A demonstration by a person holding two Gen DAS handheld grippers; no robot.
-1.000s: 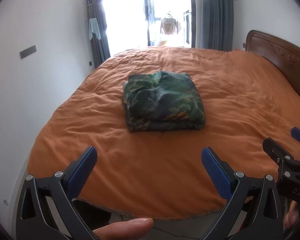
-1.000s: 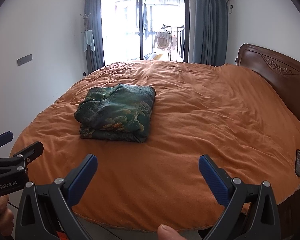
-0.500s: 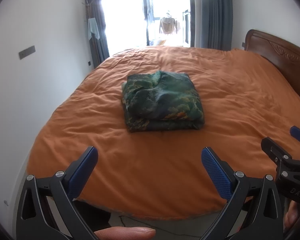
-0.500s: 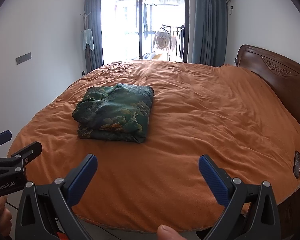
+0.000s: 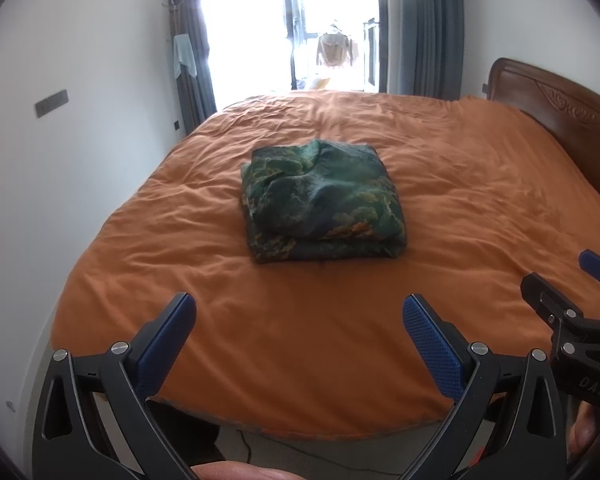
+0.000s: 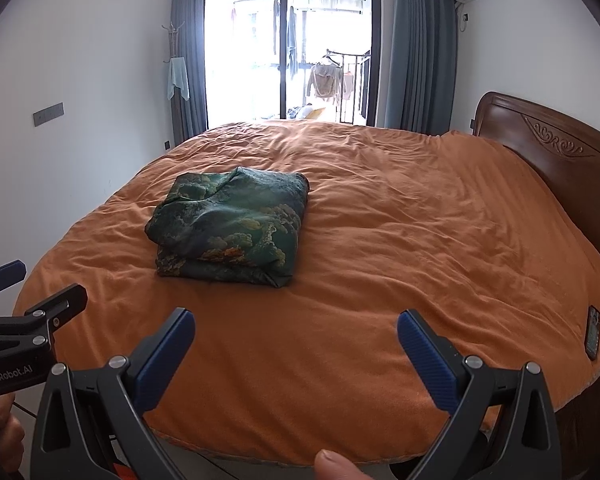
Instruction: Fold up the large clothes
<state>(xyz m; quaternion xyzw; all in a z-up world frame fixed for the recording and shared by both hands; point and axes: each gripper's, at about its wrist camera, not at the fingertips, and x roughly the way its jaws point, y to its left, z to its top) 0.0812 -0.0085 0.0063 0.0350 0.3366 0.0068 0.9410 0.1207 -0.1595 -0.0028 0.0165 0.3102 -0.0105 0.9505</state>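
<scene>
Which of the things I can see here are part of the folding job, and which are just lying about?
Part of the job:
- folded green patterned garment lying on the orange bed cover
- left hand-held gripper, open
- right hand-held gripper, open

Just lying about:
- dark phone-like device at the bed edge
- pale blue towel on the coat stand
- beige garment hanging on the balcony

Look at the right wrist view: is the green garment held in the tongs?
No: the green garment lies folded on the orange bed, apart from the open right tongs.
</scene>
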